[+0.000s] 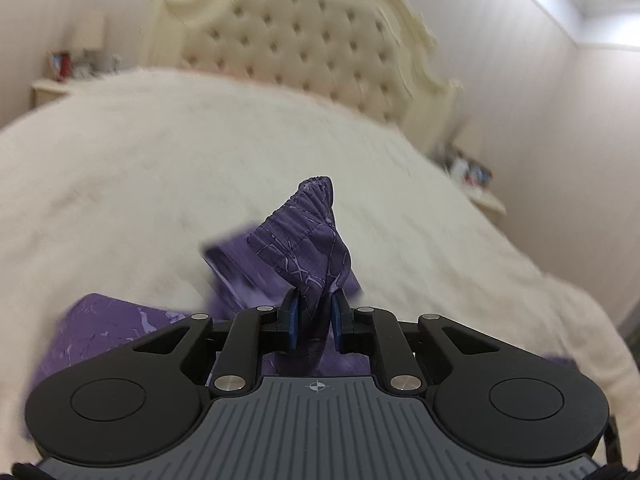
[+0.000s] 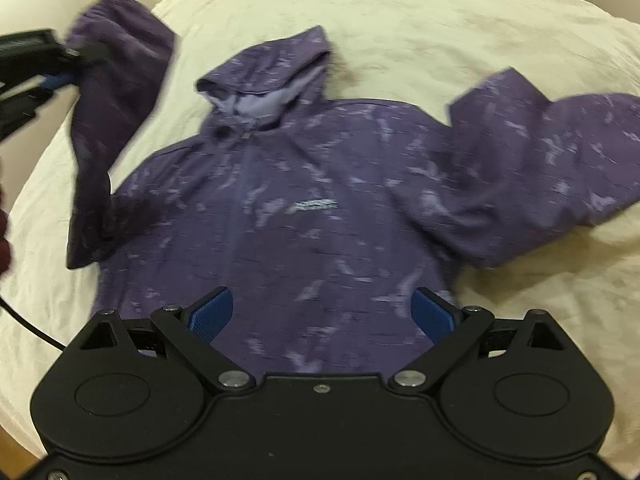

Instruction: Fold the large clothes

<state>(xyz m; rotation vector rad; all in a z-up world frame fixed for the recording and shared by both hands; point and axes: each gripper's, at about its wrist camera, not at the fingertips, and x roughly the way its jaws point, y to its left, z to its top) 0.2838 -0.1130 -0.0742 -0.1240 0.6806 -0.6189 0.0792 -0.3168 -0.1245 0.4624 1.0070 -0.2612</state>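
Bed under my jaws

A cream cover spreads over the bed (image 2: pixel 400 8), rumpled in places. On it the purple hoodie (image 2: pixel 304 200) lies front up, hood toward the tufted headboard (image 1: pixel 304 40), one sleeve flat on the cover, the other raised off it.

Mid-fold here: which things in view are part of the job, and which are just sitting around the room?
Part of the job:
purple hooded jacket
its sleeve, pinched in the left gripper
right gripper, open above the hem
bed cover, the folding surface

Just lying about:
tufted headboard
nightstand clutter
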